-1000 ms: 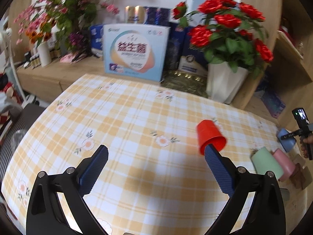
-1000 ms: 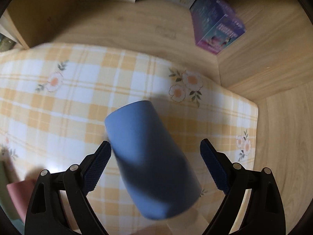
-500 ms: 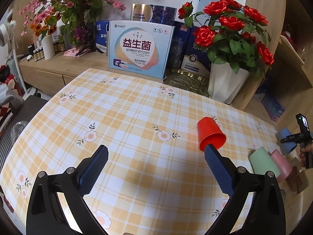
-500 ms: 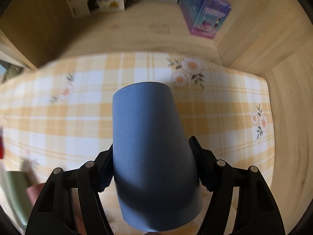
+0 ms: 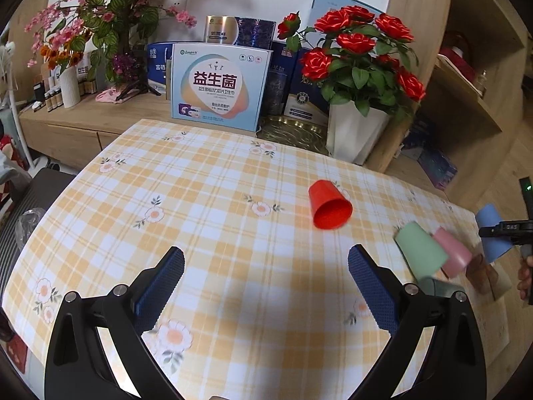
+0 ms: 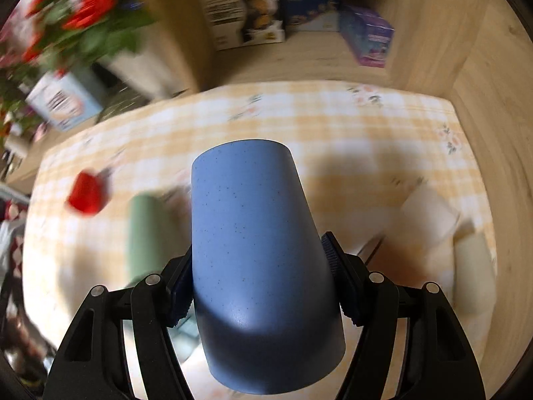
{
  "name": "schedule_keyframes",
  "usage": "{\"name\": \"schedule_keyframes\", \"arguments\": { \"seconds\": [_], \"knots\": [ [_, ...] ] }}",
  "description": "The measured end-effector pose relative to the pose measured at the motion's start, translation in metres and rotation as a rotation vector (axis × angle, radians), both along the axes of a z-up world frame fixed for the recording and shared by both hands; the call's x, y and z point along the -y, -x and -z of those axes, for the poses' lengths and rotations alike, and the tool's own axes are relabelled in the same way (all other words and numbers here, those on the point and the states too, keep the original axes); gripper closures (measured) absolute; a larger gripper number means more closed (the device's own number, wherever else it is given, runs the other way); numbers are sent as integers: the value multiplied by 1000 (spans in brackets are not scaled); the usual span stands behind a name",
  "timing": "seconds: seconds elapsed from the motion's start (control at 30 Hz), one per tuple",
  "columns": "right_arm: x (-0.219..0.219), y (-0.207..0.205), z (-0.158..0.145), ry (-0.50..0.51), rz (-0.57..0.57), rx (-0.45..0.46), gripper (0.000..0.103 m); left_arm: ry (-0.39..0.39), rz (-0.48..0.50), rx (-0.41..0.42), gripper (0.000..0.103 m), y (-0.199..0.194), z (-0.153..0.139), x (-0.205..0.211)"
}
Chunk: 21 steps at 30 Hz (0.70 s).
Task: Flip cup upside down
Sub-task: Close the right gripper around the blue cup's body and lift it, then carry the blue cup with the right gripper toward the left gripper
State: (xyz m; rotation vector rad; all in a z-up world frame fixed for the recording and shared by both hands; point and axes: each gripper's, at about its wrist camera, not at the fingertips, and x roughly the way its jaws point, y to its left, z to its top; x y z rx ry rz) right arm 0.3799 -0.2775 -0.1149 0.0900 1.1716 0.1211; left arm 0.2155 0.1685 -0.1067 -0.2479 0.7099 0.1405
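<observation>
Left gripper (image 5: 266, 276) held wide open above a yellow checked tablecloth (image 5: 206, 200), with cups lying toward the right edge of the tabletop.

A red cup (image 5: 328, 209) lies on its side near the middle of the tabletop, mouth facing the camera. Nearer the right edge, a green cup (image 5: 421, 252) and a pink cup (image 5: 453, 256) lie side by side, touching. Beyond them, at the right edge, the right gripper (image 5: 496, 230) clamps a blue cup (image 5: 492, 233) clear of the cloth. Past the far edge stand a light blue box (image 5: 218, 88) with Chinese lettering and red roses (image 5: 356, 46) in a white vase (image 5: 354, 136).
</observation>
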Motion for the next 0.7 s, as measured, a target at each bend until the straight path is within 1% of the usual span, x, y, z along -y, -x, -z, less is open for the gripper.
{"name": "schedule_keyframes", "arguments": {
  "seconds": [0.1, 0.17, 0.27, 0.33, 0.43, 0.5, 0.57, 0.7],
  "knots": [
    [-40, 38, -10, -32, -38, 22, 36, 7, -9, -12, 7, 18, 1, -9],
    [-73, 60, -13, -92, -80, 30, 36, 15, -13, -11, 7, 31, 1, -16],
    [-120, 84, -8, -167, -140, 22, 36, -4, -18, -21, 7, 45, 0, -24],
    [-148, 95, 7, -203, -162, -12, 36, -8, -24, -27, 7, 55, 0, -31],
    [-179, 103, 37, -221, -152, -54, 36, -11, -37, -33, 7, 65, 2, -37],
    [-193, 108, 55, -200, -121, -62, 36, -5, -48, -39, 7, 70, 4, -41],
    [-202, 109, 77, -196, -68, -89, 36, -3, -71, -41, 7, 75, 6, -44],
    [-210, 116, 96, -147, -32, -92, 36, 10, -81, -46, 7, 79, 7, -47]
  ]
}}
